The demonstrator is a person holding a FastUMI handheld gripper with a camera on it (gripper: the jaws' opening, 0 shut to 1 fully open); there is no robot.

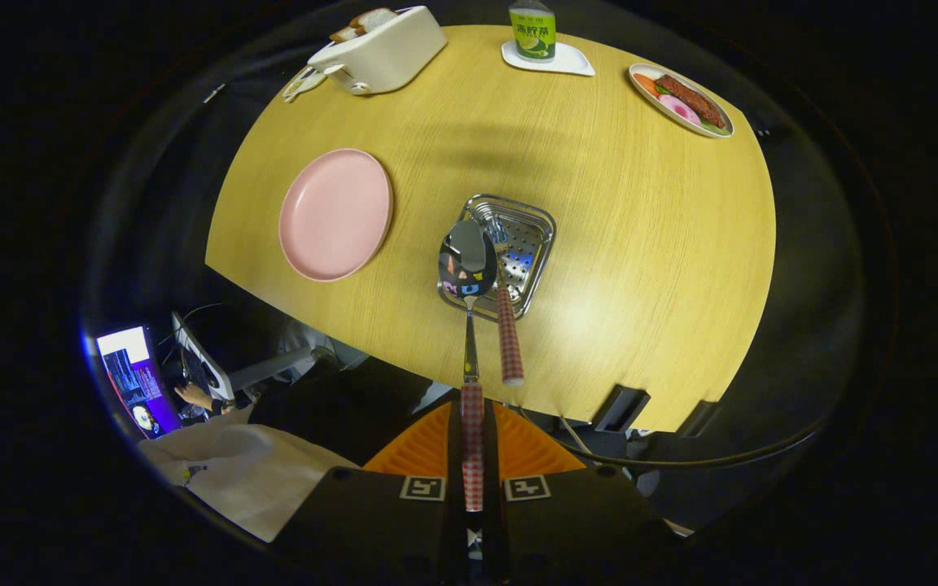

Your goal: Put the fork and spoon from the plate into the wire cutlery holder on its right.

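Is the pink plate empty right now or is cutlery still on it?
Empty: the pink plate shows bare. The fork rests in the metal holder, and the gripper jaws clamp the spoon.

A staged breakfast corner inside a recording booth rather than a lived-in kitchen: the round wooden table (599, 244) carries a white toaster (379, 50) with bread slices in it, a green-labelled bottle (532, 28) on a white coaster (571, 61), an oval plate of food (681, 99) (it looks like a display model) and a pink plate (335, 213). Beside the table a lit computer monitor (129, 370) glows, with a person's hand (192, 396) at it.
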